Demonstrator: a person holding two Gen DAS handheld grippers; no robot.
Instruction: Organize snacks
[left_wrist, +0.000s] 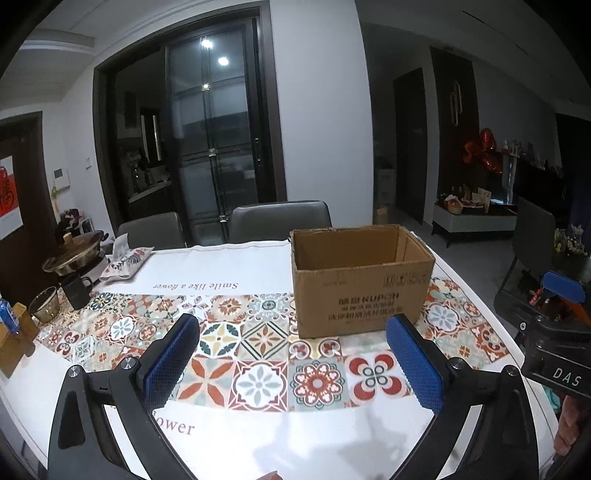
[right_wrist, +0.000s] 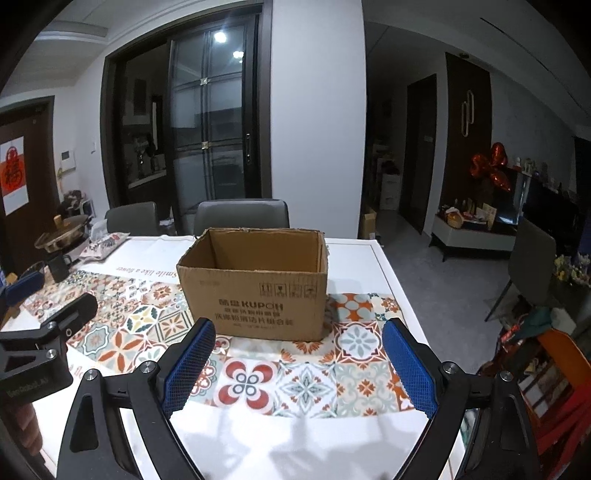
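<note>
An open brown cardboard box (left_wrist: 362, 291) stands upright on the patterned tablecloth (left_wrist: 258, 384); its floor is hidden behind its front wall. My left gripper (left_wrist: 293, 326) hovers over the cloth short of the box's front left corner, jaws wide apart, nothing between the blue pads (left_wrist: 170, 365). In the right wrist view the box (right_wrist: 255, 295) is straight ahead. My right gripper (right_wrist: 299, 326) stands open and empty just before its front wall. Each gripper shows at the edge of the other's view: the right gripper (left_wrist: 554, 306), the left gripper (right_wrist: 51, 295). No snack lies on the cloth.
A metal pot (left_wrist: 75, 254), a black mug (left_wrist: 75, 291), a glass bowl (left_wrist: 44, 304) and a floral tissue pack (left_wrist: 127, 260) crowd the table's left end. Two grey chairs (left_wrist: 280, 219) stand behind it. Colourful bags (right_wrist: 532, 343) sit off the table's right edge (right_wrist: 384, 266).
</note>
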